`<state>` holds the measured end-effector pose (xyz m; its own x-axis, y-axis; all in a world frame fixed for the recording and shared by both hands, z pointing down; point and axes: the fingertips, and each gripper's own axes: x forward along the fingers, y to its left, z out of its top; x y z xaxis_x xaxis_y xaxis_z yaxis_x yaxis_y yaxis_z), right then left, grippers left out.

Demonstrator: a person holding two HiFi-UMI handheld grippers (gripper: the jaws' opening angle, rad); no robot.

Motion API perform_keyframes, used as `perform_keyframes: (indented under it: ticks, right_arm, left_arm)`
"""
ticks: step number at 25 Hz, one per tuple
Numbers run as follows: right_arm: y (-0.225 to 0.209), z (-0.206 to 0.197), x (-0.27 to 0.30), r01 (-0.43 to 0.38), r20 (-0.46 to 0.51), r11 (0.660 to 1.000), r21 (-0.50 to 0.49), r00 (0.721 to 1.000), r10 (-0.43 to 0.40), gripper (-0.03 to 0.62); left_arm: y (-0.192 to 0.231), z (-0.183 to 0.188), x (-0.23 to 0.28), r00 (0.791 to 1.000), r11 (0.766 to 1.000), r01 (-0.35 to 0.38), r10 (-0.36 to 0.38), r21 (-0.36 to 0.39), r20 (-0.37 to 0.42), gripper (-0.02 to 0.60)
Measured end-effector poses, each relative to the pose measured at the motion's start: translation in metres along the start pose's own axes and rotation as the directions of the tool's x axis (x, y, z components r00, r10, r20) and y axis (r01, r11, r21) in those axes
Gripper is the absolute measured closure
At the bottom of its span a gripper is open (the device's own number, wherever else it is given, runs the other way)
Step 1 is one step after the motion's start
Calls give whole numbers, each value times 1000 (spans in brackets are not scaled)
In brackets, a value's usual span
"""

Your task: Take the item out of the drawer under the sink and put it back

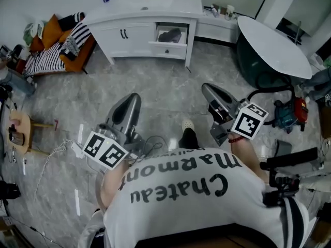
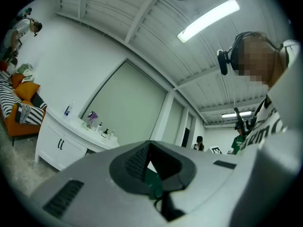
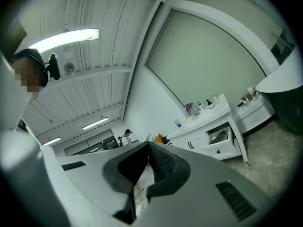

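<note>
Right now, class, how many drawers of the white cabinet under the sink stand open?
1. The open drawer is at the white cabinet's right end in the head view, a dark item inside. The doors beside it look shut; none other shows.

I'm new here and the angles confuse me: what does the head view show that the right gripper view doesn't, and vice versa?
Only the head view: the left gripper, shut, and a wooden stool on the floor. Only the right gripper view: the ceiling lamp and a distant person. Both: the white cabinet with its open drawer and a dark item inside.
</note>
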<state>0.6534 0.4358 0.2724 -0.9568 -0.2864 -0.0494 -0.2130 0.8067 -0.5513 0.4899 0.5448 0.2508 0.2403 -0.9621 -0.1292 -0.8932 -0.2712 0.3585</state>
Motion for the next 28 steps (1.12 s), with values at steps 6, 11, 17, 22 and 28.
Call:
perform_keyframes:
  ticks: [6,11,17,22,28]
  right_arm:
    - [-56,48,44,-29,-19,1000,-2,999,29,583]
    - [-95,79,75,-38,-25,999,-11,999,38,583]
    - [-143,94,110,-12,-94,1000,-11,996,11,583]
    - [-179,112,129,-3,-113,1000,0,994,3,583]
    - [-214,127,144,-1,-125,1000,9,992,2,583]
  left_arm:
    - [41,1,51,998,998,-69,69,-3,-15,572]
    - [64,-1,93,993,994,-104,106,40,-45,572]
    - [90,4,139,988,989,-140,143,51,-52,572]
    - [113,2,172,983,984,-178,179,11,-41,572]
    - [130,-4,207,980,981,-193,193,7,-37,572]
